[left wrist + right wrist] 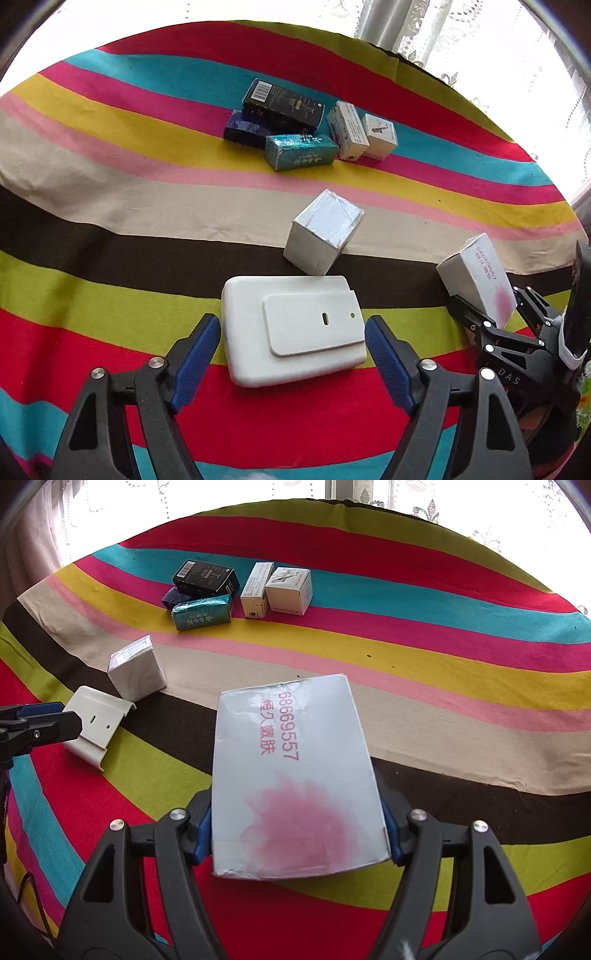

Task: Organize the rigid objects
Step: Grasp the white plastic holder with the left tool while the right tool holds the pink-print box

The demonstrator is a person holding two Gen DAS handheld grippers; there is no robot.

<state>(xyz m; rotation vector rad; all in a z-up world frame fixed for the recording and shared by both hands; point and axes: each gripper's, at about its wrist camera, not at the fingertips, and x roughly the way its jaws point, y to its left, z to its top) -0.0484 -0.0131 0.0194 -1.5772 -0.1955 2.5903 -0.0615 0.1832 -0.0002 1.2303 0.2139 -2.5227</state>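
Presumably the white plastic case (pixel 291 328) is light, stiff and smooth, so it may slip under a weak pinch; its two long straight sides are judged the best place to be taken hold of, since the raised panel on top offers no purchase. It lies flat on the striped cloth (pixel 110 155) covering the surface, near the camera, between the blue fingers (pixel 195 354) of the left gripper (pixel 293 350), which are spread. A sliver of cloth is seen on each side, so the pads are not pressing.

The pink-printed white box (pixel 295 775) is cardboard, probably light and easily dented at its corners. It is clasped across its width by the right gripper (pixel 297 830), its far end tilted up off the cloth.

A small white cube box (pixel 323 232) stands just beyond the case, seemingly almost touching its far edge. Farther off, a cluster of small boxes (pixel 314 125) is gathered on the yellow and pink stripes.
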